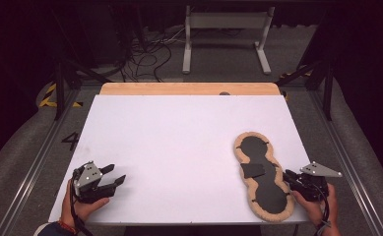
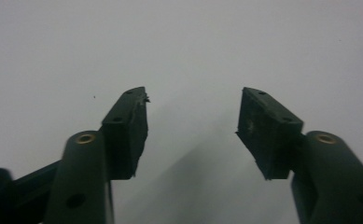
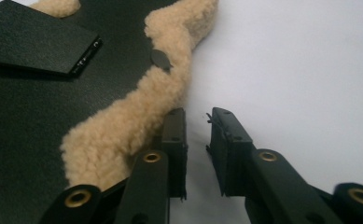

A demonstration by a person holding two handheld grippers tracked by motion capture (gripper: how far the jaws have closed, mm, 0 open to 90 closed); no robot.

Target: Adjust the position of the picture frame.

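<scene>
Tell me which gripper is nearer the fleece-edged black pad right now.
Right. The right gripper sits against the fleece-edged black pad at its fleece rim; the left gripper is far across the white table.

bright light on the white table (image 1: 179,147), dark surroundings beyond; soft shadows under close, slightly blurred jaws; mild grain.

The table (image 1: 179,147) is plain white. The fleece-edged piece (image 1: 263,169) is black with a tan woolly border. Both grippers' jaws are black.
</scene>
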